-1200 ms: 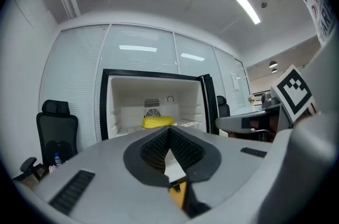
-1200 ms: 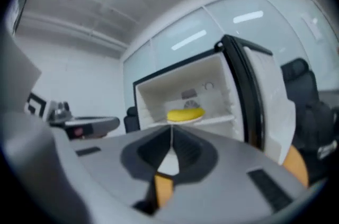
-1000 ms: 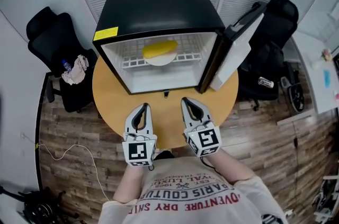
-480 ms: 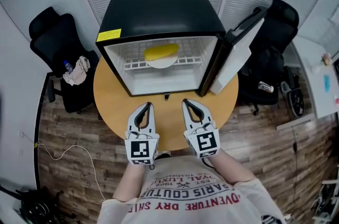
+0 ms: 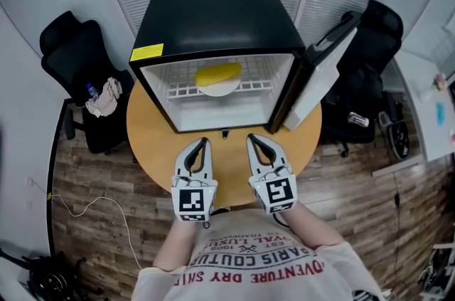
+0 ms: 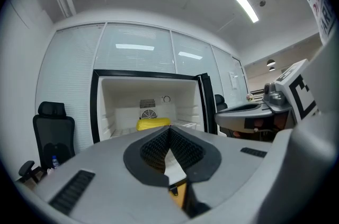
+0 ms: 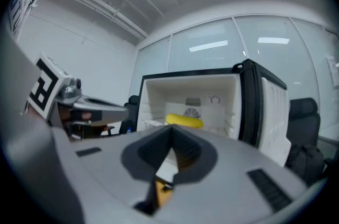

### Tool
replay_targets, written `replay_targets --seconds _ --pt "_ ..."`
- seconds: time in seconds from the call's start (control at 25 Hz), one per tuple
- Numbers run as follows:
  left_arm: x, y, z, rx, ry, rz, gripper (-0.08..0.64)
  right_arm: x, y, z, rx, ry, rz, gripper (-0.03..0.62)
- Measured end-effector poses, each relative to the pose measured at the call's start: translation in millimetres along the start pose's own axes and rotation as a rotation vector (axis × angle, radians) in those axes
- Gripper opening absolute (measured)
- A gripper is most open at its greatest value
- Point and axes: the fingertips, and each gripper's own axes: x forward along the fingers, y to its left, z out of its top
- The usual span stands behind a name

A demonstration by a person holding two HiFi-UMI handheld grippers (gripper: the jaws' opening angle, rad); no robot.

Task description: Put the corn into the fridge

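A black mini fridge [image 5: 213, 15] stands on a round wooden table [image 5: 153, 139], its door [image 5: 320, 75] swung open to the right. The yellow corn [image 5: 218, 73] lies on a white plate [image 5: 213, 87] on the wire shelf inside; the corn [image 6: 153, 123] shows in the left gripper view and the corn [image 7: 184, 121] in the right gripper view too. My left gripper [image 5: 202, 144] and right gripper [image 5: 250, 139] hover side by side over the table's near edge, in front of the fridge. Both are shut and hold nothing.
A black office chair [image 5: 78, 57] with a cloth and a bottle on its seat stands left of the table. Another black chair [image 5: 373, 36] stands behind the open door at the right. A cable [image 5: 92, 203] lies on the wooden floor at the left.
Both grippers have shifted very slightly to the right in the view, still shut. The corn and the fridge door are unchanged.
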Motion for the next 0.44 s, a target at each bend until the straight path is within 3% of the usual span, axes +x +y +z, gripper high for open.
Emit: replay_targets --seconds 0.44 --pt "11 2 3 0.004 0.000 -0.030 0.034 16 -8 1 0.105 0.020 -0.015 0.028"
